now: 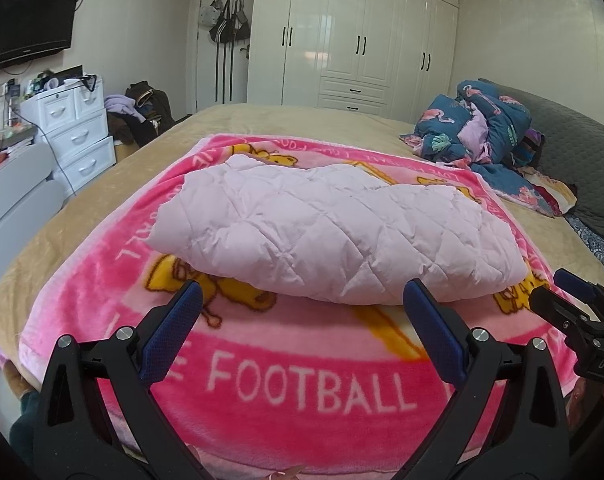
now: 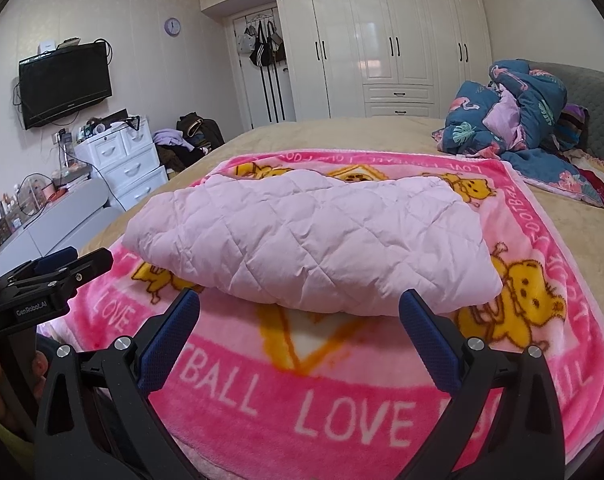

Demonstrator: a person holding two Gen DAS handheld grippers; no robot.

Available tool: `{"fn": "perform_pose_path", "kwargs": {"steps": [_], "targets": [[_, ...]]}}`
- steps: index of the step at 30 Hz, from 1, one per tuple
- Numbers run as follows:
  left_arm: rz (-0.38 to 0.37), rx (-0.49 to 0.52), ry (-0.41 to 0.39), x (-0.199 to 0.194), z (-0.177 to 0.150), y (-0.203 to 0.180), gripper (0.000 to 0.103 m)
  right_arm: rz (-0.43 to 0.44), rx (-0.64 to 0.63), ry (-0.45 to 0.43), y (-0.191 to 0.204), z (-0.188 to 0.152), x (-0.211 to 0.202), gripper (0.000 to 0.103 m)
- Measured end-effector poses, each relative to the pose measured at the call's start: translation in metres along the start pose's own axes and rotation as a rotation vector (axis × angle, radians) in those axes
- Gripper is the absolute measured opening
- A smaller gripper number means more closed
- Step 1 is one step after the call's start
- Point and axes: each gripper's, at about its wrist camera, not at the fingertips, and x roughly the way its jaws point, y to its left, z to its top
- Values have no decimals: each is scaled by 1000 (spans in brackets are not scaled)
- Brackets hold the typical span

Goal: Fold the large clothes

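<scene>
A pale pink quilted garment (image 1: 326, 232) lies folded into a thick bundle on a pink cartoon blanket (image 1: 302, 388) on the bed; it also shows in the right wrist view (image 2: 314, 244). My left gripper (image 1: 302, 300) is open and empty, its blue pads just short of the bundle's near edge. My right gripper (image 2: 299, 302) is open and empty, likewise just short of the near edge. The right gripper shows at the right edge of the left wrist view (image 1: 574, 300). The left gripper shows at the left edge of the right wrist view (image 2: 61, 268).
The blanket (image 2: 342, 412) covers a beige bed (image 1: 285, 120). A heap of blue patterned bedding (image 1: 482, 128) lies at the far right by a grey headboard (image 1: 582, 160). White drawers (image 1: 77, 132), a wall TV (image 1: 25, 24) and white wardrobes (image 1: 358, 40) stand beyond.
</scene>
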Motion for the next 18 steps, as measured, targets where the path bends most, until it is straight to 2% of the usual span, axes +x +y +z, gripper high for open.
{"fn": "perform_pose_path", "kwargs": {"steps": [18], "targets": [[-4, -5, 5, 0, -1, 5, 94, 4, -2, 5, 2, 0, 1, 99]]}}
